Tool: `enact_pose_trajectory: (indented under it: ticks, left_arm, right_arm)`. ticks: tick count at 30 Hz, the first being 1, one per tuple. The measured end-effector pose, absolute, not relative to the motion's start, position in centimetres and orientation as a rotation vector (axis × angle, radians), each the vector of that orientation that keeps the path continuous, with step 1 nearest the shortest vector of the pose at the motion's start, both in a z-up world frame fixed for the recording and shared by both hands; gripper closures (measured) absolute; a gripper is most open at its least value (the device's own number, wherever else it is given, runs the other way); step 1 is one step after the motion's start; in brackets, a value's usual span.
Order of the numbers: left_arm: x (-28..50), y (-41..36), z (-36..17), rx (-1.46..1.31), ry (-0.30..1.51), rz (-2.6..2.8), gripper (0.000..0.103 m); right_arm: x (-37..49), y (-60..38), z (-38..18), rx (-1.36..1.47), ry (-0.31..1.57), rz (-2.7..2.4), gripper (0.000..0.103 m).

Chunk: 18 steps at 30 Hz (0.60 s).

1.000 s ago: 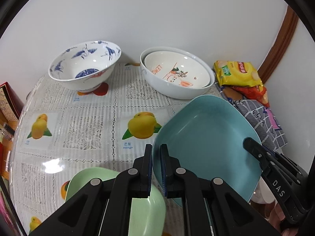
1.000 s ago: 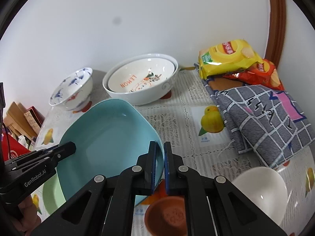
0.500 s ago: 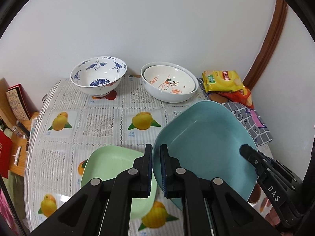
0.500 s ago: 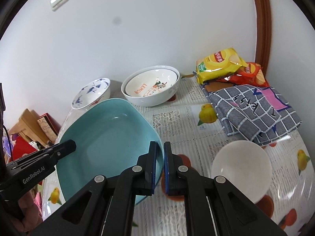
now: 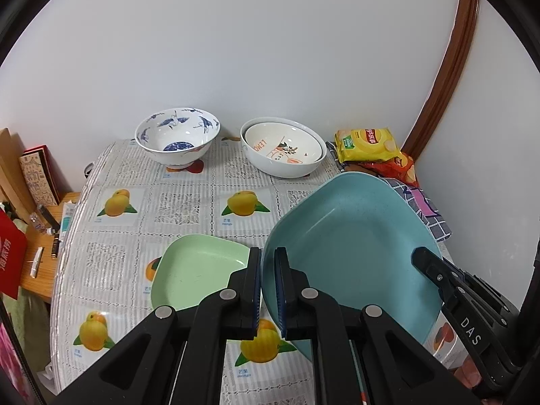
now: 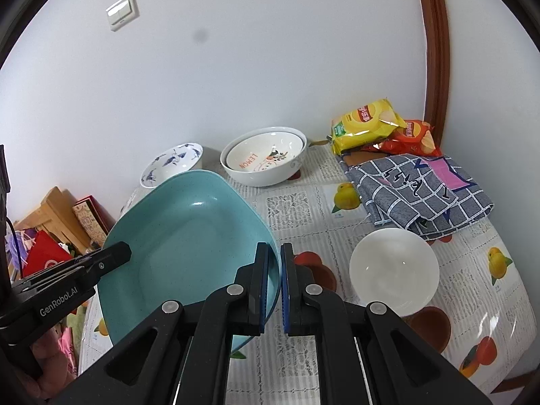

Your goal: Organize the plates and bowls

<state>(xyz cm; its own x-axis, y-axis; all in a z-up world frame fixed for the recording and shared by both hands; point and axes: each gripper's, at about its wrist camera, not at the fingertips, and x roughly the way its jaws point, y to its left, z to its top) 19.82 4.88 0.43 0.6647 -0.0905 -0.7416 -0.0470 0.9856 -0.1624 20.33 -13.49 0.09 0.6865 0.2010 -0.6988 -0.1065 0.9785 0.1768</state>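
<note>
A big teal plate [image 5: 351, 236], squarish with rounded corners, matte and faintly speckled, hangs tilted above the table [image 5: 189, 202], clear of it. The left gripper [image 5: 268, 287] is clamped on one edge of its rim and the right gripper [image 6: 274, 283] on the opposite edge, each pair of black fingers with blue pads pinched on the thin rim.

Below it on the left lies a pale green plate [image 5: 199, 270] of the same rounded-square shape, smooth and empty, flat on the table. The table wears a glossy plastic cover over a lace-patterned cloth printed with mangoes and other fruit.

At the back by the wall stands a deep, footed porcelain bowl [image 5: 177, 141] painted with blue cranes; nothing shows inside it. Beside it, apart, a wide white bowl [image 5: 285, 150] holds a second, slightly smaller bowl nested inside, printed with "LEMON" and an orange picture. On the right side a plain glossy white bowl [image 6: 394, 270] sits empty, with brown dishes [image 6: 430, 329] just beside it and partly behind it; their shape I can't make out fully.

In the far right corner are a yellow chip bag [image 6: 366, 125] and a red one [image 6: 413, 138], crinkly and shiny, resting on a folded grey checked cloth [image 6: 418, 195]. Off the table's left edge sit boxes and red paper on a lower wooden surface [image 5: 30, 263]. A brown wooden frame [image 6: 435, 50] runs up the wall.
</note>
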Motion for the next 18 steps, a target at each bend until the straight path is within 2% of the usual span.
enact_pose_trajectory:
  ticks: [18]
  left_arm:
    - [17.4, 7.3, 0.8, -0.209, 0.826, 0.004, 0.095]
  right_arm:
    - [18.5, -11.2, 0.9, 0.109, 0.78, 0.196, 0.096]
